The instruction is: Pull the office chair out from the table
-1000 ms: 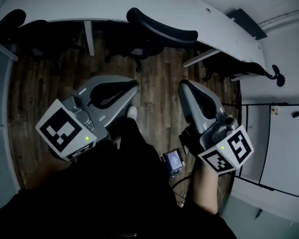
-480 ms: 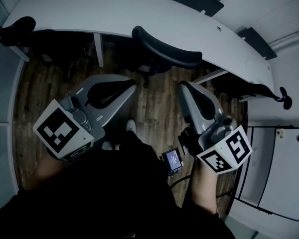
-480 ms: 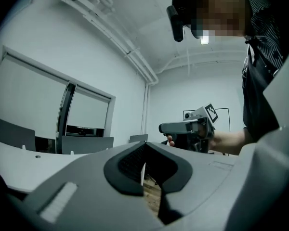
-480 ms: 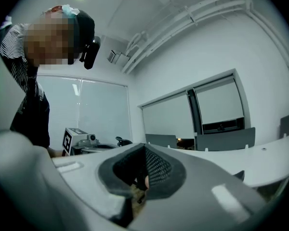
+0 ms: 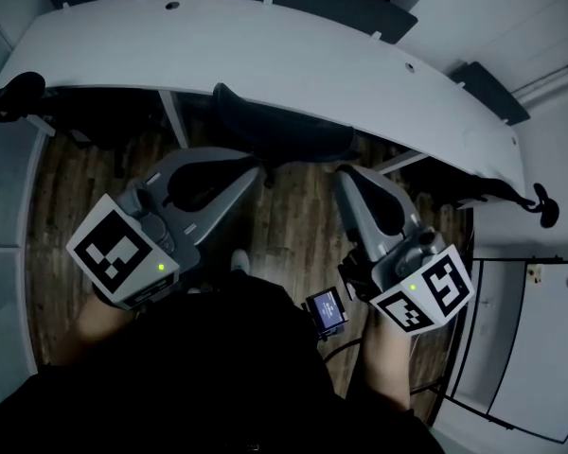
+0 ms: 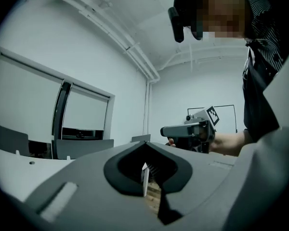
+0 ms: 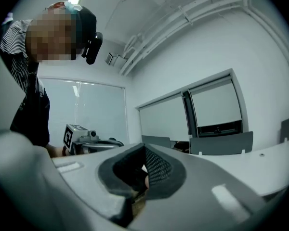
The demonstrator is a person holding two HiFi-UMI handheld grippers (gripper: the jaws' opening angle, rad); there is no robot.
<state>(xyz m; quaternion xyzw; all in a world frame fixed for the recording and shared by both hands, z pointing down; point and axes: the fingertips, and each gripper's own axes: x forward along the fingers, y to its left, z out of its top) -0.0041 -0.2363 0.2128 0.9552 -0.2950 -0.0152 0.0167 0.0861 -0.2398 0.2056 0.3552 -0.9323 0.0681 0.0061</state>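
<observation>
A black office chair [image 5: 284,129] is tucked under the curved white table [image 5: 265,55]; only its curved mesh backrest shows past the table edge. My left gripper [image 5: 258,171] is shut and empty, level, its tip just short of the backrest's left part. My right gripper [image 5: 345,174] is also shut and empty, just short of the backrest's right end. In the right gripper view the black mesh [image 7: 157,169] fills the gap behind the shut jaws. In the left gripper view the shut jaws [image 6: 147,177] frame a table edge and wood floor.
Other black chairs sit under the table at far left [image 5: 8,93] and far right [image 5: 511,192]. White table legs [image 5: 170,116] flank the chair. A small device [image 5: 327,307] hangs at the person's waist. White cabinets [image 5: 530,348] stand at right. The floor is dark wood.
Both grippers have moved forward toward the table together. The chair's backrest now lies right in front of their tips; it was clearly farther off a second ago.
</observation>
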